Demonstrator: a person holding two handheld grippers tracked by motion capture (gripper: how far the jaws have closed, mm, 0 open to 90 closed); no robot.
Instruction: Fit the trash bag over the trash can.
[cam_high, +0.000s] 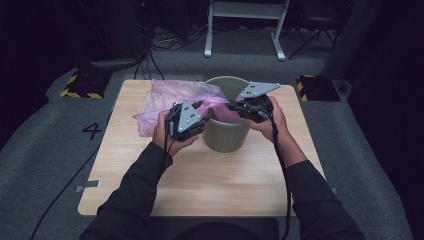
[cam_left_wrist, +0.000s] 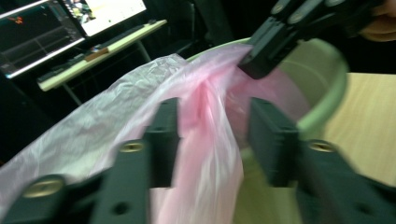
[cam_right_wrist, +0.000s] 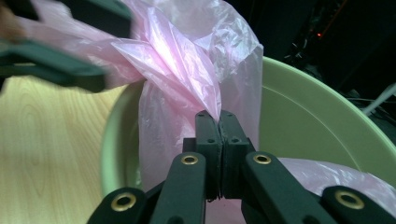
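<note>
1. While the pink plastic bag (cam_high: 167, 100) hangs half over the rim of the green bin (cam_high: 225, 137), we judge the step in hand to be lining the bin with it: its mouth is not yet spread round the rim.
2. We see the right gripper (cam_right_wrist: 218, 122) with its jaws pressed together on a fold of the bag, just above the bin's opening; that pinch is firm.
3. We see the left gripper (cam_left_wrist: 212, 140) with its jaws standing apart, a gathered strand of the bag running between them; the pads (cam_left_wrist: 163, 135) do not press on it, so it holds nothing.
4. Next, in our judgement, the left gripper must close on the film in front of it and draw away from the right one, to open the bag's mouth over the rim.
5. Inside the bin, beyond the right gripper, we see some pink film against the near wall and lower down; otherwise its green interior looks bare.
6. Most of the bag lies beyond the left gripper on the wooden table (cam_high: 200, 185).
</note>
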